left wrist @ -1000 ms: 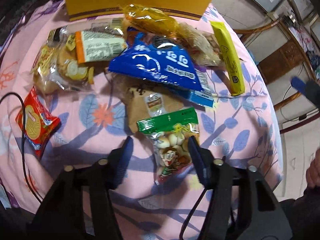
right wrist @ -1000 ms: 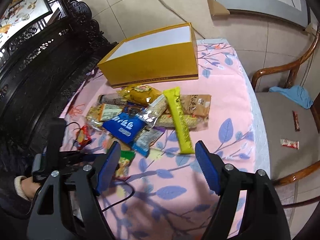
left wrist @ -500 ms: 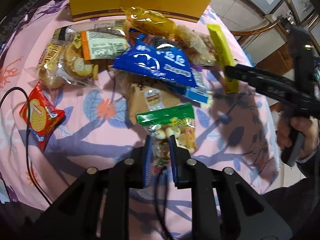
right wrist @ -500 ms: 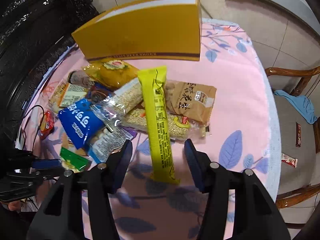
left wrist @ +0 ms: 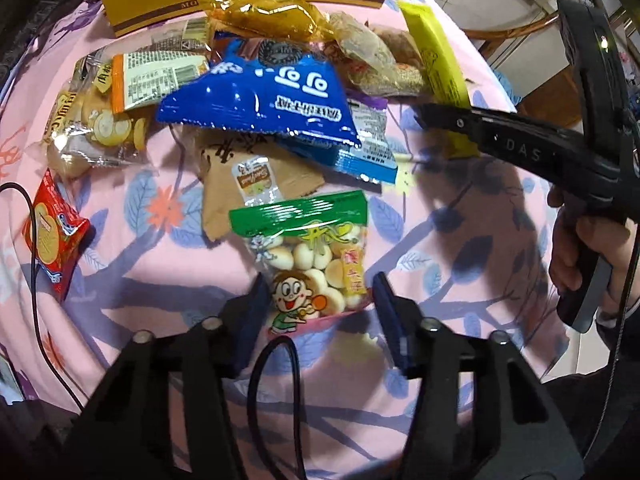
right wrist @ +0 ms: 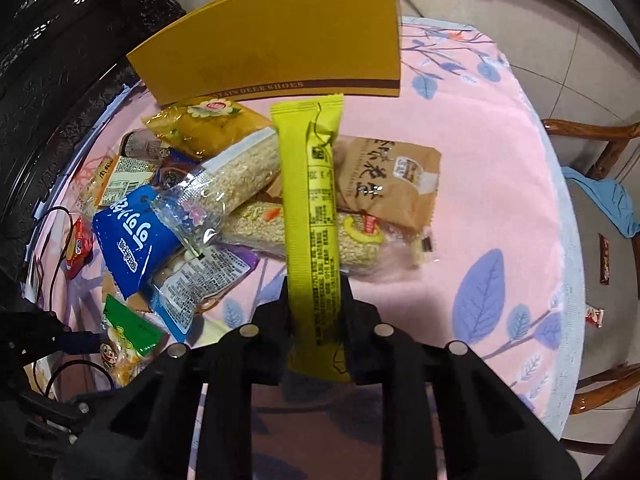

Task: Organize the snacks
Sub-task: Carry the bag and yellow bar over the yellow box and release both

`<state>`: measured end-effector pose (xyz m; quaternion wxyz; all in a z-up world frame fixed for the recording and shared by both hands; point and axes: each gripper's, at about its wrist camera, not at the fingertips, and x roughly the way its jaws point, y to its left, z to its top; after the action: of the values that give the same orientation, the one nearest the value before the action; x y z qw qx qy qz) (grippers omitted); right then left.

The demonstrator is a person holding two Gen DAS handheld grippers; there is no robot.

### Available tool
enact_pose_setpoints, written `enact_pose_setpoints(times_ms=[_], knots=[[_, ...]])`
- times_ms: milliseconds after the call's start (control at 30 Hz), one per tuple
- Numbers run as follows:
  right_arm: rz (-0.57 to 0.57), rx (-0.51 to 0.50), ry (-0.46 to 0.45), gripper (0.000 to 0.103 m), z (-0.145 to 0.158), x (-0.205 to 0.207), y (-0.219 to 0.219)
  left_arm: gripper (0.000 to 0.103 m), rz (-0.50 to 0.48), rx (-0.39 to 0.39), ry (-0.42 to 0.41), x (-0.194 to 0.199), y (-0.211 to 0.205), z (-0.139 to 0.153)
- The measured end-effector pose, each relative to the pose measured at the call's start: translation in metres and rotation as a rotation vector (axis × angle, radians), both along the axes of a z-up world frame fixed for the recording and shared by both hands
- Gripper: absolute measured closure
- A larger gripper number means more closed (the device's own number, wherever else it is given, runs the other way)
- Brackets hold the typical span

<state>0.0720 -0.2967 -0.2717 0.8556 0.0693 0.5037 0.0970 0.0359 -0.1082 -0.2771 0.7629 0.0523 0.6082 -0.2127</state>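
At the near edge of the snack heap on the counter [right wrist: 500, 184], the long yellow stick pack [right wrist: 316, 216] is pinched at its lower end by the right gripper [right wrist: 316, 312], and, judged light, slick and bendy, it is likely to droop, while the left gripper [left wrist: 318, 300] is opening around the green-topped biscuit bag [left wrist: 312, 256].

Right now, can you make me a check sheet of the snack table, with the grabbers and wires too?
Surface: pink leafy cloth.
Job's things: snack pile; yellow bar; green bag; box behind.
Clutter: nothing seen.
Grippers: right gripper shut on yellow bar; left gripper opening, green bag between its fingers, untouched.
Cables: black cable beside red pack.
Surroundings: chair with blue cloth.
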Motion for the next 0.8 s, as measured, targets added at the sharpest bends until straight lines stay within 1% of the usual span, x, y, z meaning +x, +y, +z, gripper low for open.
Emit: enact_pose_setpoints(times_ms=[33, 167, 333, 500, 633, 800], knots=[[-0.004, 0.011, 0.000, 0.081, 0.002, -0.002, -0.001, 0.053, 0.003, 0.002, -0.014, 0.000, 0.001, 0.002], [-0.008, 0.031, -0.013, 0.081, 0.010, -0.010, -0.003, 0.053, 0.037, -0.028, -0.052, 0.001, 0.014, 0.013], [-0.009, 0.034, -0.053, 0.081, 0.029, -0.019, 0.000, 0.053, 0.048, -0.052, -0.146, -0.003, 0.026, 0.039], [0.000, 0.039, -0.105, 0.081, 0.054, -0.024, 0.003, 0.053, 0.096, -0.076, -0.249, 0.000, 0.042, 0.076], [0.014, 0.039, -0.144, 0.081, 0.074, -0.021, 0.008, 0.053, 0.138, -0.098, -0.310, 0.002, 0.058, 0.104], [0.023, 0.043, -0.196, 0.081, 0.101, -0.009, 0.016, 0.053, 0.211, -0.129, -0.385, 0.023, 0.079, 0.135]])
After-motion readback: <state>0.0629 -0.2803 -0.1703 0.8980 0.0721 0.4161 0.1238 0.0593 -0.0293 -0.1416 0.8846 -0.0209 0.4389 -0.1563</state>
